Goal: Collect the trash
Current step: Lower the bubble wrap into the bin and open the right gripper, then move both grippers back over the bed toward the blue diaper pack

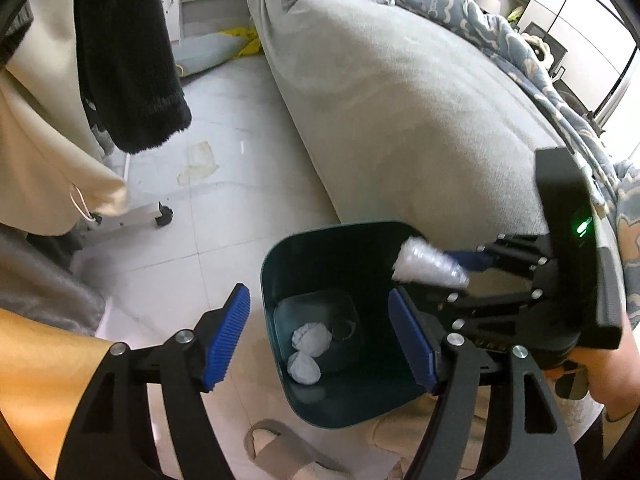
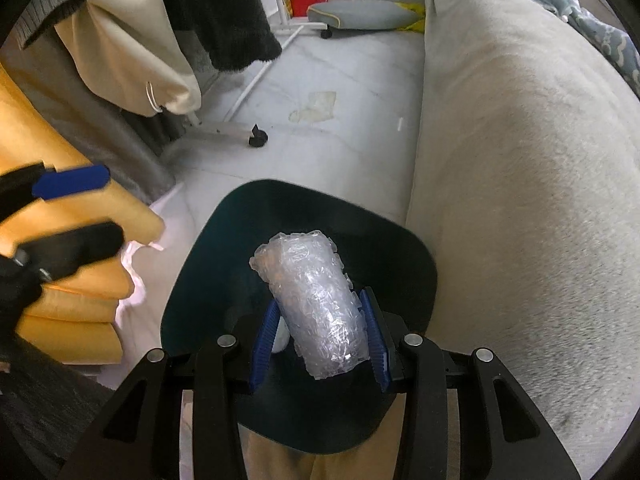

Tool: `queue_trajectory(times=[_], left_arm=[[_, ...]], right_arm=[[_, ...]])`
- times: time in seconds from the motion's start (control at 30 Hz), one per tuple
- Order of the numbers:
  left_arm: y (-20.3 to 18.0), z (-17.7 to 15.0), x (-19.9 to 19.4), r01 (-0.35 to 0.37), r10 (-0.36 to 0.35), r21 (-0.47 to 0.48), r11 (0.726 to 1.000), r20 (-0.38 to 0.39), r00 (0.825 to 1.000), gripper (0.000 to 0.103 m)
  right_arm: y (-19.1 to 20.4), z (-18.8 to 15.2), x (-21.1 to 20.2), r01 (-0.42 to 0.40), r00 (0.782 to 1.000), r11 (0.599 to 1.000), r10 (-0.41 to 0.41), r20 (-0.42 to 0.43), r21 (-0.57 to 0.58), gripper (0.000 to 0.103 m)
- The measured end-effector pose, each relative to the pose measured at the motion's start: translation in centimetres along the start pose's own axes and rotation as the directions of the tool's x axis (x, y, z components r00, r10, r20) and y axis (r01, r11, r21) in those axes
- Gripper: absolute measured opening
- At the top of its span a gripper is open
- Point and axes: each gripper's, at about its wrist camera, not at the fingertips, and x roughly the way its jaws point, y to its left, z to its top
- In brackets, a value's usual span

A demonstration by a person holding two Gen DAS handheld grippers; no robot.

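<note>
A dark green bin (image 1: 340,256) stands on the tiled floor beside a grey bed. Two crumpled white tissues (image 1: 308,340) lie at its bottom. My left gripper (image 1: 318,300) hovers over the bin's mouth, open, with nothing between its blue pads. My right gripper (image 2: 320,320) is shut on a crumpled clear plastic roll (image 2: 312,300), held over the bin (image 2: 224,272). In the left wrist view that roll (image 1: 424,266) hangs over the bin's right rim, in the right gripper (image 1: 460,272). The left gripper (image 2: 92,212) shows blurred at the left edge of the right wrist view.
The grey bed (image 1: 400,120) runs along the right. Black and cream garments (image 1: 128,60) hang from a wheeled rack (image 1: 164,214) on the left. A beige slipper (image 1: 280,452) lies below the bin. A stained patch (image 1: 198,162) marks the floor. Yellow fabric (image 2: 80,280) is piled left.
</note>
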Motion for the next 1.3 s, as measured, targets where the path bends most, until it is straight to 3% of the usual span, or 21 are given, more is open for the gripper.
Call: queue_trajectory(times=[0.37,0.47,0.57,0.87,1.3], left_arm=[[0.1,1.1,-2.5,-0.003,0.003,-0.002,1.000,0.132,0.991,0.073],[0.1,1.6,-3.4,0.010,-0.008,-0.014,1.000,0.172,0.985,0.073],[-0.2,2.1,-4.6,0.013,-0.009,-0.017,1.000,0.224,0.975,0.073],[-1.7,3.1,-6.0,0.014,-0.009,-0.015,1.000,0.287,0.958,0.072],[-7.3,4.3,-5.7,0.012,-0.032,0.068,0.998,0.307,0.951,0.071]], right_arm=[[1.8,-0.5,1.8,0.005,0.998,0.999,-0.008,-0.068,-0.054,0.046],[2.0,-0.5,1.7,0.004,0.997,0.998,-0.009,-0.074,-0.060,0.058],[1.9,-0.6,1.1,0.011,0.998,0.998,-0.015,-0.063,-0.064,0.060],[-0.5,-0.6,-3.7,0.045,0.996,0.999,-0.044,0.078,-0.013,0.066],[-4.3,-1.7,-9.0,0.147,0.962,0.988,-0.154,0.225,0.044,0.072]])
